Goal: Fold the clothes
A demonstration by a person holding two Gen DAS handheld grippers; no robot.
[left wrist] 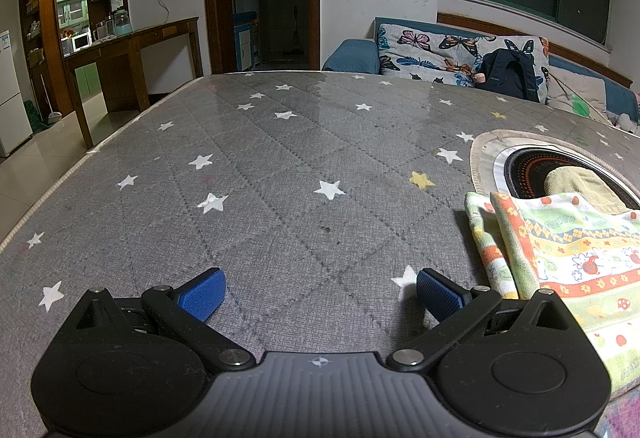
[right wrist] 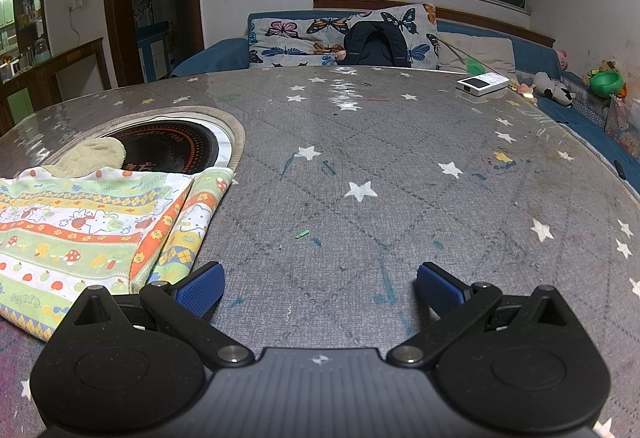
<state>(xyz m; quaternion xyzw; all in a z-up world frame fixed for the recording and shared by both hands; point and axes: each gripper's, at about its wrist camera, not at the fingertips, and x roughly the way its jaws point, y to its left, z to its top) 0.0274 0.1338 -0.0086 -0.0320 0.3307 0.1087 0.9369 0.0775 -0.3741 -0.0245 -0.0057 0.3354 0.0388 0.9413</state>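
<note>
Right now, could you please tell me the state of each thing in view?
Left gripper: open, empty.
Right gripper: open, empty.
Patterned cloth: folded over, lying flat on the table.
Beige sock: on the round burner, partly under the cloth.

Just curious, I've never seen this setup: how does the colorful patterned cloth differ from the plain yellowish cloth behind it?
The patterned cloth has bright stripes with mushrooms and cartoon figures; the yellowish cloth is plain. The patterned cloth is larger and lies folded on the grey star table cover, while the yellowish cloth rests on the round black burner set in the table. Both lie loose, with neither claw holding them.
</note>
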